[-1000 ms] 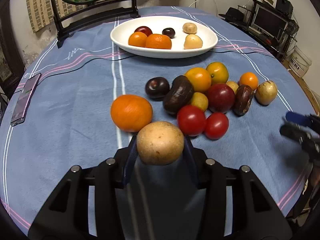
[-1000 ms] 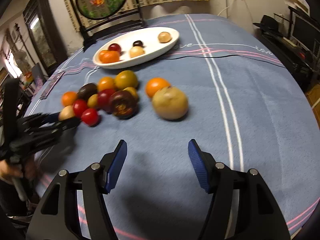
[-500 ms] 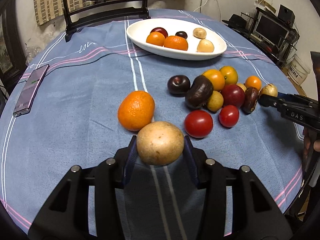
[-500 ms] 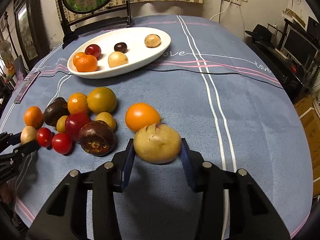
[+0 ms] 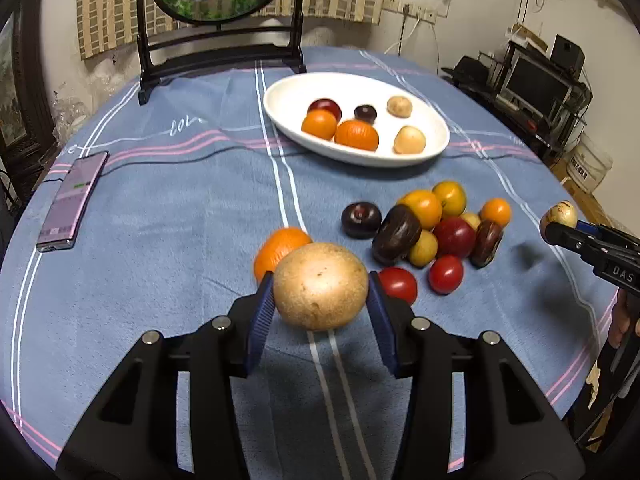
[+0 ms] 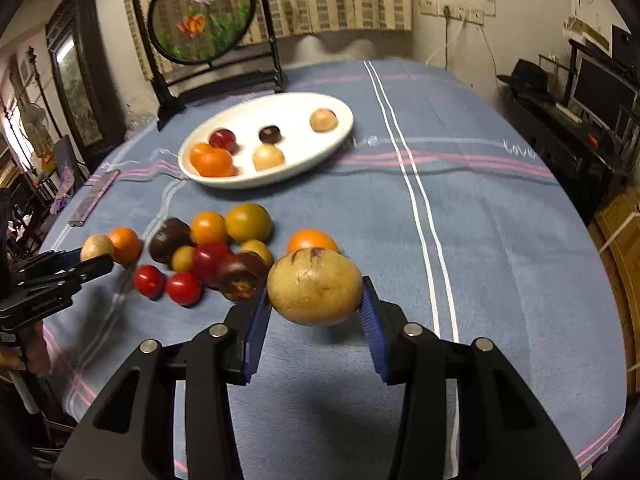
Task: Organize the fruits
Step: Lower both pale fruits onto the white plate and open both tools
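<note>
Both my jaws carry a fruit above the worktop (image 5: 168,208).

On the left, my left gripper (image 5: 320,304) pinches a tan round fruit (image 5: 320,286) between its blue pads, held clear of the cloth just in front of an orange (image 5: 276,250). In the middle, the loose fruit pile (image 6: 212,252) lies near the white dish (image 6: 340,136) holding 6 fruits. On the right, my right gripper (image 6: 314,312) pinches a yellow-green fruit (image 6: 314,288), lifted.
</note>
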